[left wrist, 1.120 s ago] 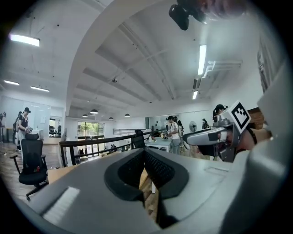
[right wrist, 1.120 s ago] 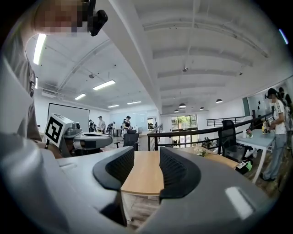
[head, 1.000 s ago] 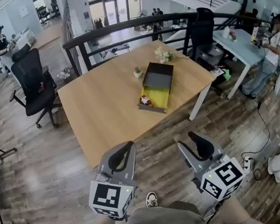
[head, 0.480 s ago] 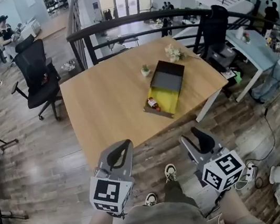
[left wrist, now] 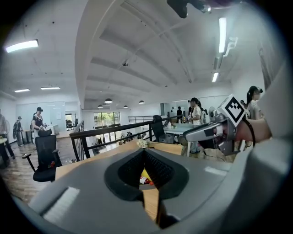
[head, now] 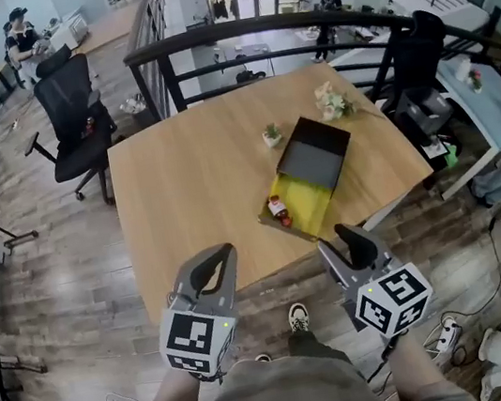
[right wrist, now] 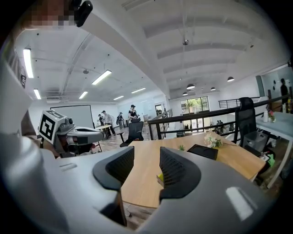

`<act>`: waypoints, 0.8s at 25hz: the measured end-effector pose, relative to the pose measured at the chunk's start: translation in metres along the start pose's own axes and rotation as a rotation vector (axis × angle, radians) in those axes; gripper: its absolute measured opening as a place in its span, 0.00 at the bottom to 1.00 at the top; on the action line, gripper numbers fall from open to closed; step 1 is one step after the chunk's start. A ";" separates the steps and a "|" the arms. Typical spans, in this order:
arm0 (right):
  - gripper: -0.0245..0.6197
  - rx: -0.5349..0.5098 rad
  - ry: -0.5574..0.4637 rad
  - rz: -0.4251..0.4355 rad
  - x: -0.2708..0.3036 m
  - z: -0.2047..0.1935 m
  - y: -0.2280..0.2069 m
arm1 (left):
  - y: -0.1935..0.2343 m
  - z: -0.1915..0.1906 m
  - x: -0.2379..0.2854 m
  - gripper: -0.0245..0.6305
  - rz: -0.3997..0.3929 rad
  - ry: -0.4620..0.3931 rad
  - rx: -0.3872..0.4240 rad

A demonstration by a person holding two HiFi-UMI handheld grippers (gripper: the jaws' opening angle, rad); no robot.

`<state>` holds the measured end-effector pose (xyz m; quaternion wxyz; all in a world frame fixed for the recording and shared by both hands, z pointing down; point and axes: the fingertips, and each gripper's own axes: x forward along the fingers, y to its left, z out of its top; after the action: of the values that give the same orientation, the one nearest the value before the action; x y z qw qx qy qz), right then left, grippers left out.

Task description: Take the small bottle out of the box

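Bottle [head: 278, 210]: lying at box [head: 308, 196] near end, long axis roughly toward grippers.
L gripper [head: 218, 259]: pressed together, empty, short of box.
R gripper [head: 333, 240]: spread, empty, slightly nearer box.

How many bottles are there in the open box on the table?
1. The bottle lies in the yellow half of the box, at its left corner on the side nearer the person. The black half shows none, and none seems hidden.

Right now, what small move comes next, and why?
Probably bring the right gripper forward over the table toward the small bottle: its jaws stand apart and empty, and the bottle lies in the yellow near end of the open box, out of reach.
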<state>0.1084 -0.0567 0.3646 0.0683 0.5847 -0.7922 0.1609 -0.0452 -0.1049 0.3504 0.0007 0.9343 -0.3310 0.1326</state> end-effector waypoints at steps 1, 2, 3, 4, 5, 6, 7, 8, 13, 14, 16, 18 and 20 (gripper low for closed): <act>0.28 0.003 0.009 0.011 0.008 0.001 -0.010 | 0.002 0.000 0.010 0.04 0.011 0.009 -0.003; 0.28 0.005 0.018 0.023 0.016 0.002 -0.019 | 0.005 -0.001 0.021 0.04 0.023 0.019 -0.005; 0.28 0.007 0.027 0.035 0.024 0.003 -0.028 | 0.007 -0.001 0.031 0.04 0.033 0.029 -0.008; 0.28 0.008 0.036 0.046 0.032 0.004 -0.037 | 0.010 -0.001 0.040 0.04 0.042 0.038 -0.011; 0.28 0.009 0.046 0.058 0.039 0.005 -0.044 | 0.012 -0.002 0.049 0.04 0.052 0.049 -0.014; 0.28 0.010 0.057 0.070 0.047 0.004 -0.051 | 0.014 -0.003 0.056 0.04 0.061 0.061 -0.015; 0.28 0.009 0.067 0.083 0.054 0.003 -0.058 | 0.016 -0.003 0.063 0.04 0.072 0.071 -0.015; 0.28 0.006 0.076 0.096 0.061 0.003 -0.064 | 0.018 -0.003 0.070 0.04 0.083 0.077 -0.014; 0.28 -0.010 0.120 0.173 0.089 -0.001 -0.087 | 0.024 0.000 0.099 0.04 0.143 0.096 -0.021; 0.28 -0.014 0.131 0.190 0.094 -0.003 -0.089 | 0.024 -0.002 0.102 0.04 0.154 0.104 -0.025; 0.28 -0.024 0.147 0.218 0.103 -0.006 -0.092 | 0.026 -0.004 0.110 0.04 0.173 0.114 -0.031; 0.28 -0.026 0.155 0.236 0.109 -0.007 -0.096 | 0.026 -0.005 0.117 0.04 0.183 0.121 -0.035; 0.28 -0.017 0.161 0.244 0.111 -0.008 -0.099 | 0.024 -0.007 0.121 0.04 0.186 0.129 -0.040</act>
<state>0.1678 -0.1810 0.4226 0.1165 0.4686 -0.8508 0.2074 0.0287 -0.1982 0.3847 0.0284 0.8889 -0.4181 0.1854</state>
